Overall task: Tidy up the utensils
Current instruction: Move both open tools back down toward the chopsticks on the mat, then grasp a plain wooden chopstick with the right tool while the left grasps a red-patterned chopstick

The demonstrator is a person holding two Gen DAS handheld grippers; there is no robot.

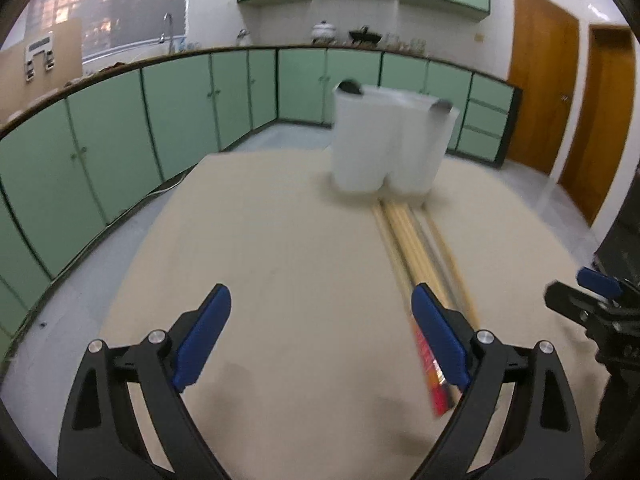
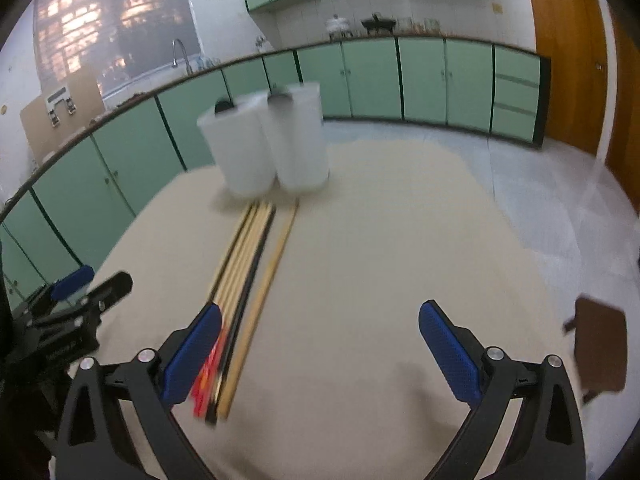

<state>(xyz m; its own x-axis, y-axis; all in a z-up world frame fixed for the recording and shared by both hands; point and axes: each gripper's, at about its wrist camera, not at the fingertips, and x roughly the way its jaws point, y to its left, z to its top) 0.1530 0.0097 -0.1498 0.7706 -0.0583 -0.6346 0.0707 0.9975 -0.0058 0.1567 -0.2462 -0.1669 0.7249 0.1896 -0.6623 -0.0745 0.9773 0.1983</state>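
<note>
Both the left gripper (image 1: 320,336) and right gripper (image 2: 320,352) are held spread apart, gripping nothing, over the table (image 1: 280,240). Chopsticks (image 1: 416,248) are laid in a row between them, far ends near two white holders (image 1: 388,144).

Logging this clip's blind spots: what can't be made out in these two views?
- White holder: blurred in both views; contents unreadable apart from dark tips at the rim.
- Chopsticks: smeared; count unclear. Left view: left claw's finger covers the near ends.
- Brown object: blurred beside the table, unidentifiable.
</note>
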